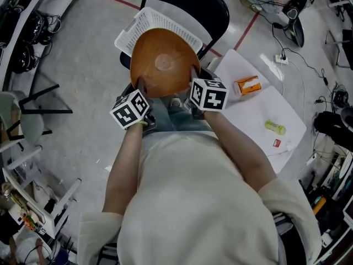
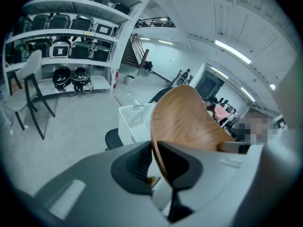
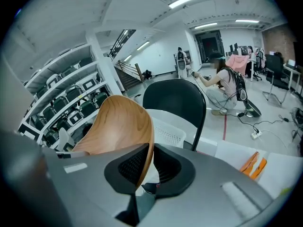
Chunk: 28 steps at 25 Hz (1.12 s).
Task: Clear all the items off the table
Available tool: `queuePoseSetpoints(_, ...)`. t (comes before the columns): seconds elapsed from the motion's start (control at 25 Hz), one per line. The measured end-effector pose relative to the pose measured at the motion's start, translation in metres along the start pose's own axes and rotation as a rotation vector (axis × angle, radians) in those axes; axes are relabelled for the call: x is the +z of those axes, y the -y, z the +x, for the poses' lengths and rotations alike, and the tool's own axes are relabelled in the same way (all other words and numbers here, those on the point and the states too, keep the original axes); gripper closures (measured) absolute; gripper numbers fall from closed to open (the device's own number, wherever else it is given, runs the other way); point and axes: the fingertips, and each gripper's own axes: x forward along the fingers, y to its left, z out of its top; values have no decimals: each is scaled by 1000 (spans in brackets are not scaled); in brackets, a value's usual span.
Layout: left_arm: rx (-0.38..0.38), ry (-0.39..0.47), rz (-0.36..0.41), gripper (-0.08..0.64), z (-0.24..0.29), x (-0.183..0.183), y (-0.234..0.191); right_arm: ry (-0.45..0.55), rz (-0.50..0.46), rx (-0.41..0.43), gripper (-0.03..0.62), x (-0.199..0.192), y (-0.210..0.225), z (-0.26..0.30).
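Both tools are clamped on the wooden bowl [image 1: 164,62]. The left tool [image 2: 154,167] pinches the rim on its left side and the right tool [image 3: 150,167] pinches it on the right, jaws nearly together with just the thin wall between the pads. The bowl is tipped, foot ring facing you.

Key relation: the bowl hangs over the near edge of the white basket [image 1: 154,24], which sits on the black chair [image 1: 212,7]. The basket lies straight ahead of both tools, so I'd expect a push forward and down, then release. How high it sits above the basket I can't tell.

Still on the worktop [image 1: 242,112], right of the basket: an orange box [image 1: 247,85], a yellow-green item [image 1: 274,127] and a small red item [image 1: 277,143]. Your right tool is nearer them.
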Motion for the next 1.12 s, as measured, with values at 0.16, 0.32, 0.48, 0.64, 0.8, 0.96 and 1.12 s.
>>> queuePoseSetpoints(0.16,-3,-20,8,518,15,7,-6,-13,8,-11,565,3,-1,15)
queuePoseSetpoints(0.32,-7,-51,19,518,32,11,-12,-32,20,-29,565,4,0,32)
queuePoseSetpoints(0.48,-8,-86,26,517,52,18,-24,-57,34,-46,565,4,-3,53)
queuePoseSetpoints(0.64,-7,-121,34,517,75,25,-34,-87,50,-67,565,4,-3,78)
queuePoseSetpoints(0.8,-2,-155,49,518,97,31,-39,-114,63,-88,563,3,2,98)
queuePoseSetpoints(0.96,2,-188,59,517,119,32,-43,-133,94,-115,563,2,8,117)
queuePoseSetpoints(1.12,9,-217,70,517,133,33,-48,-153,118,-125,563,-1,11,131)
